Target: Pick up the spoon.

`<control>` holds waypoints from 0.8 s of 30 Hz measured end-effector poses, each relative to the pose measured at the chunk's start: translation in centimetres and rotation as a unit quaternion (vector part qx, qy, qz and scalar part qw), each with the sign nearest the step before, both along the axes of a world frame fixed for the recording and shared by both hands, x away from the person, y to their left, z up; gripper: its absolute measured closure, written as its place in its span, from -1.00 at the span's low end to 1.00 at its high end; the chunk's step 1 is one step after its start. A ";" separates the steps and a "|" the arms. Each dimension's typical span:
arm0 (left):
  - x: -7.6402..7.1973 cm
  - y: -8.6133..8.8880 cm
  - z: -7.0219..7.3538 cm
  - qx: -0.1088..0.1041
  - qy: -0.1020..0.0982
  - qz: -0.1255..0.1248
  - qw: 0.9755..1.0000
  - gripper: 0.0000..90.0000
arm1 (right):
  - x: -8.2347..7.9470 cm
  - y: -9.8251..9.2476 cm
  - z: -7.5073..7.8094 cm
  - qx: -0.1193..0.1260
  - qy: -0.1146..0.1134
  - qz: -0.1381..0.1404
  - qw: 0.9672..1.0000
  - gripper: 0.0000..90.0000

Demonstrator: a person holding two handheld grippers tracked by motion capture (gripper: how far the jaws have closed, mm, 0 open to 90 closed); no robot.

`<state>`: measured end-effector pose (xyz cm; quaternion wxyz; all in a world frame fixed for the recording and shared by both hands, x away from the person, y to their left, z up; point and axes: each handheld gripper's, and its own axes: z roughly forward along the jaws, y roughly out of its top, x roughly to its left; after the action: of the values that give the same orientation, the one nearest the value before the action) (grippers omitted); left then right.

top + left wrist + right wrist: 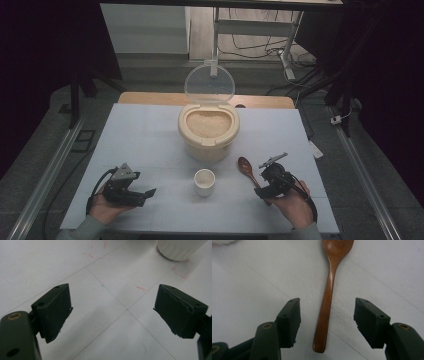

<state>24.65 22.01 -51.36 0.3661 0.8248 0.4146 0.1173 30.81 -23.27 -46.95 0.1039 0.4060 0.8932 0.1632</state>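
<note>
Spoon [327, 293] handle is lying flat on the white table [145, 135], right between the two jaws of the right gripper [327, 323]. The jaws are standing apart on both sides of it and are not touching the wood. The spoon is sitting on the near right part of the table, just right of the small white cup [204, 181]. The left gripper [112, 312] is resting at the near left with its jaws wide and nothing in them. A big rice tub [208, 131] is sitting farther back with its clear lid [209, 84] standing up.
</note>
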 end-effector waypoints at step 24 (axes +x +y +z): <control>0.1 -0.1 -0.3 0.010 0.005 -0.005 1.000 -0.68 | 1.0 0.8 -2.6 -0.018 0.028 -0.021 0.999 0.47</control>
<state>24.70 21.90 -51.66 0.3566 0.8308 0.4112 0.1157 31.77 -22.45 -49.54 0.0897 0.4270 0.8898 0.1337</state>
